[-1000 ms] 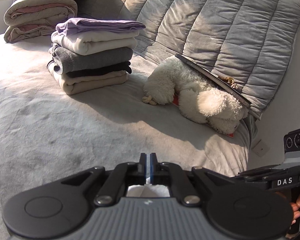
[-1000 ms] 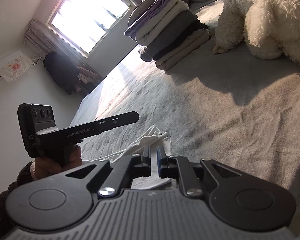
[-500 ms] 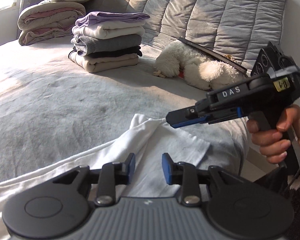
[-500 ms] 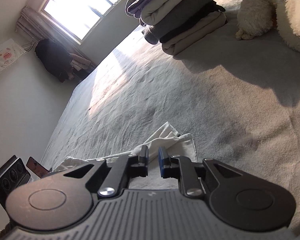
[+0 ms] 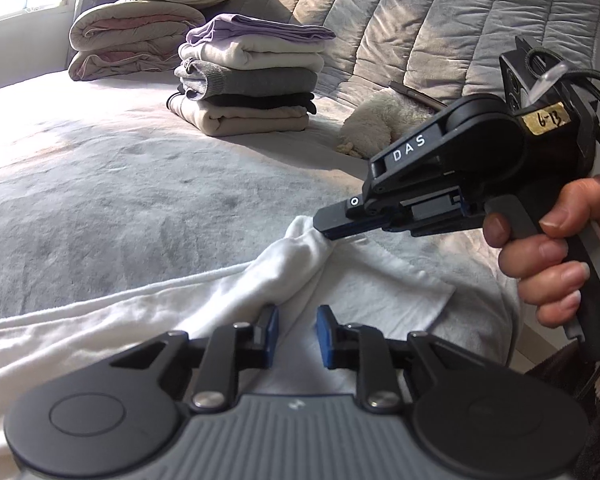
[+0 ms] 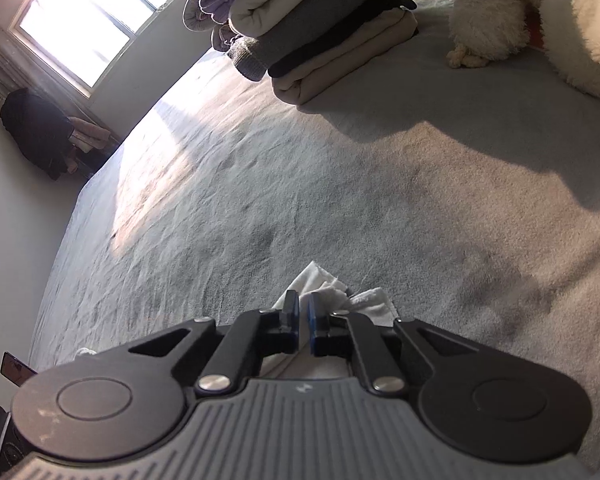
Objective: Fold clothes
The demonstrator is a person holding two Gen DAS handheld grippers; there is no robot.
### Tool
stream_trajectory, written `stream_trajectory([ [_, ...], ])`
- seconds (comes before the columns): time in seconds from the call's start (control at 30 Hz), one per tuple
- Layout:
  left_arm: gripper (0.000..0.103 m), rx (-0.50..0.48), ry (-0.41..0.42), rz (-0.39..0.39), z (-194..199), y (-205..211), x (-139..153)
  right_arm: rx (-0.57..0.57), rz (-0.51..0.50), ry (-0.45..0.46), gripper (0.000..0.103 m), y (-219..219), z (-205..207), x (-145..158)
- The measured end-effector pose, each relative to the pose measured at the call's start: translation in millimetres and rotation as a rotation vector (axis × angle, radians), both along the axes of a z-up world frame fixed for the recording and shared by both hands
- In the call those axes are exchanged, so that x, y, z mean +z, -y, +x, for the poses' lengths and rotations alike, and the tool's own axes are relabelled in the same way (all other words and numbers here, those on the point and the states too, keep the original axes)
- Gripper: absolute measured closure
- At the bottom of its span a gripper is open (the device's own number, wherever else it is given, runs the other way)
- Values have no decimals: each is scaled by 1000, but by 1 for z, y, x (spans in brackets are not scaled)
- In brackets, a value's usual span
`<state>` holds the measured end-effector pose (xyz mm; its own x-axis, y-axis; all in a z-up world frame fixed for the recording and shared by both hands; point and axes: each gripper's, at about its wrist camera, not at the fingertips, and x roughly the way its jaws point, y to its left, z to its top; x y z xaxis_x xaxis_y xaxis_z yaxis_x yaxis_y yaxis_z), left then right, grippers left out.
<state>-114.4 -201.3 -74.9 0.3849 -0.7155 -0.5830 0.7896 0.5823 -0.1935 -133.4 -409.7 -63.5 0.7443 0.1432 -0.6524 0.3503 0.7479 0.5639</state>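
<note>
Pinching the white garment (image 5: 292, 264), right gripper (image 6: 303, 314) — left gripper (image 5: 297, 330) wide; folded stack (image 5: 252, 80) beyond.

- The white garment (image 5: 172, 312) is running off the left wrist view's left edge and disappearing under the left gripper (image 5: 296, 334).
- The right gripper (image 5: 332, 232) is hiding much of the plush toy (image 5: 380, 120).
- The dark object (image 6: 16, 368) is staying too small to identify.

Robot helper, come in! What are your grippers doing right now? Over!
Right gripper shut on white garment. Left gripper open over it. Folded stack far back, nothing blocking.
</note>
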Motion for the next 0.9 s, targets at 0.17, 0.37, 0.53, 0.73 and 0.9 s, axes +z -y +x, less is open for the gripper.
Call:
stream_trajectory([
  [0.17,90,10,-19,-17,3,-4,-1,-5,-70,9,101,-10,21,12],
  [0.37,90,0,-39,-41,7,-7,-3,18,-187,-38,88,-7,20,22],
  [0.53,89,0,-41,-60,7,-9,-6,-11,-168,-78,65,3,5,15],
  [0.73,89,0,-42,-69,7,-10,-8,70,-226,-26,65,0,-3,18],
  [0.9,89,1,-49,-76,8,-11,-8,223,-360,-17,65,-20,-1,20],
])
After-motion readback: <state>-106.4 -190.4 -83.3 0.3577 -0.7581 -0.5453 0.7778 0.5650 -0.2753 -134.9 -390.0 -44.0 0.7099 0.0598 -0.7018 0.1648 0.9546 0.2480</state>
